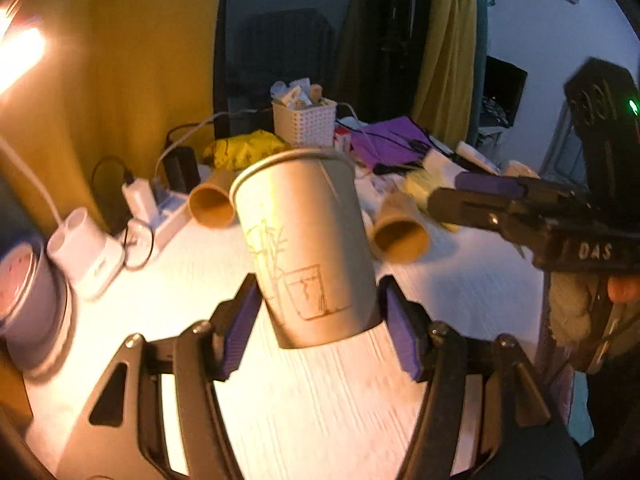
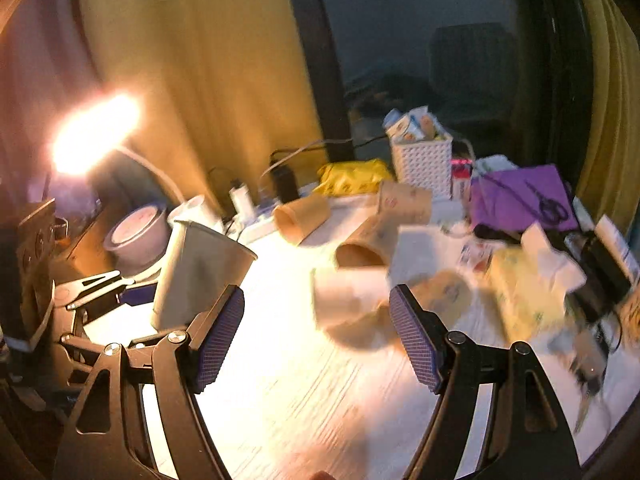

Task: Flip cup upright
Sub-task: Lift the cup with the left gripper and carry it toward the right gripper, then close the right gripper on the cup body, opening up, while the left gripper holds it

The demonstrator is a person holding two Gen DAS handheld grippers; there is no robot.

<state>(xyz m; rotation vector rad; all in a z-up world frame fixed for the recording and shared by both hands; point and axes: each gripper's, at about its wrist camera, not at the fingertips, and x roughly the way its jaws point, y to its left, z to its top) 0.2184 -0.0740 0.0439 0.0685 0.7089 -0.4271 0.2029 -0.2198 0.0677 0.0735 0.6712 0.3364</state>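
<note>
A paper cup [image 1: 308, 248] with a plant drawing stands mouth up, slightly tilted, between the pads of my left gripper [image 1: 320, 320]; the pads touch its lower sides. It also shows in the right wrist view [image 2: 196, 272], at the left, held by the left gripper [image 2: 120, 292]. My right gripper [image 2: 316, 336] is open and empty above the white table [image 2: 320, 400], with a blurred paper cup [image 2: 352, 300] lying beyond its pads. The right gripper also shows at the right of the left wrist view [image 1: 480, 200].
Two brown cups [image 1: 212, 204] [image 1: 400, 232] lie on their sides behind the held cup. A white basket [image 1: 304, 124], yellow bag [image 1: 244, 148], purple folder [image 1: 388, 140], chargers [image 1: 140, 200] and a round tin [image 1: 24, 292] crowd the table's back and left. A lamp [image 2: 92, 132] glares at left.
</note>
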